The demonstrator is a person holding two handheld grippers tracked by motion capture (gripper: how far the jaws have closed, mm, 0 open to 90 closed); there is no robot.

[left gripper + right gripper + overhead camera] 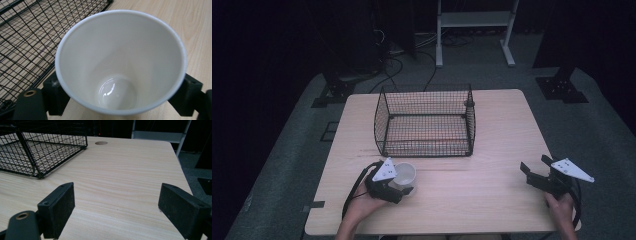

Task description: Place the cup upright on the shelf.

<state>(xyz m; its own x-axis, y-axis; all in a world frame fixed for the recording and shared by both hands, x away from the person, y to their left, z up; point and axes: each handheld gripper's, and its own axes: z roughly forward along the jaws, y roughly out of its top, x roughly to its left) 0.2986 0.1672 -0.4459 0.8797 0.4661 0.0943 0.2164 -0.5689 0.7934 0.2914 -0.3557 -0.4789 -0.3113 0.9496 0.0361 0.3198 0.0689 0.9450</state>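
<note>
Near the table's front-left edge, left gripper [404,184] is clamped on the white cup [404,175] just short of the wire basket [426,120], right gripper [534,172] idle with jaws apart, grasp step done, next looks like lift over the basket wall.

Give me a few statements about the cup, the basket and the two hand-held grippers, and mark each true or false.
1. The left gripper has its fingers closed on a white paper cup. True.
2. The cup is full of liquid. False: it is empty.
3. The black wire basket has the cup inside it. False: the cup is outside, on the table in front of the basket.
4. The right gripper is open with nothing between its fingers. True.
5. The basket lies overturned. False: it sits upright, open side up.
</note>
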